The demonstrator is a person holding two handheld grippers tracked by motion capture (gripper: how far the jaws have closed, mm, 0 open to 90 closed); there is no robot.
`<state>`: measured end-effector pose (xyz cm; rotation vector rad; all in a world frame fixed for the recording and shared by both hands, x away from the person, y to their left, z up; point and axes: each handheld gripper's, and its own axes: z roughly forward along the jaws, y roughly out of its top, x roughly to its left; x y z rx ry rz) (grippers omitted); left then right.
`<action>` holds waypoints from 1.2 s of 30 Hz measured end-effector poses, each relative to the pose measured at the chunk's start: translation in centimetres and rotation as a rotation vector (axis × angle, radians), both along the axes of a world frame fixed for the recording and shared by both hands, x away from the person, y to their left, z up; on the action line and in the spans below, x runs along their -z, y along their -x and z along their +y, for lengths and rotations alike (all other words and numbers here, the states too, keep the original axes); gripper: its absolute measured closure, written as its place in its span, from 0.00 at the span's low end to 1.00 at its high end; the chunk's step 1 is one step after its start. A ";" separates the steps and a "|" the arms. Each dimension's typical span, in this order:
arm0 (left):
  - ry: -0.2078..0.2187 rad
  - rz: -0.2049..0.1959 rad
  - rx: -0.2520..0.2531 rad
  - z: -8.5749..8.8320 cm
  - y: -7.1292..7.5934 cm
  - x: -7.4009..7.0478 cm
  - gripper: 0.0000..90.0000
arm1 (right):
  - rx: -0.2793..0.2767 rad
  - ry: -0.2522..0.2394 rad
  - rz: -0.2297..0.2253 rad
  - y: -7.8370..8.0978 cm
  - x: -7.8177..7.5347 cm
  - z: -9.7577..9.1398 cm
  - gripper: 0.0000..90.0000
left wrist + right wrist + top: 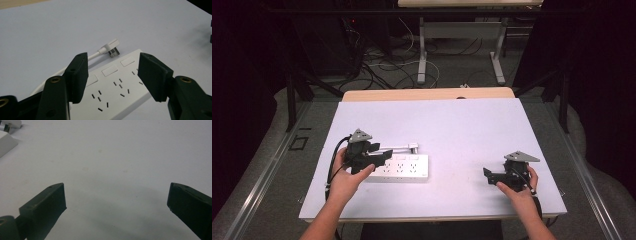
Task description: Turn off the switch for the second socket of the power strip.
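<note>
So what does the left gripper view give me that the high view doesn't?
The left gripper view alone resolves the socket slots on the power strip, the metal prongs of the plug, and open space between the left gripper pads. The high view alone takes in the right gripper, apart on the white table, and both hands. Both share the strip, its cable, the plug lying beside it, and the left gripper over the strip's end.
</note>
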<state>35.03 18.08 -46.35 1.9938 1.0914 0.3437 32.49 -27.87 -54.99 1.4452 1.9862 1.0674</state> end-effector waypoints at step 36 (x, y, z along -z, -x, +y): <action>-0.006 0.226 -0.023 -4.6 -2.9 0.5 0.72 | -0.005 -0.004 0.005 -0.1 0.1 -0.1 0.02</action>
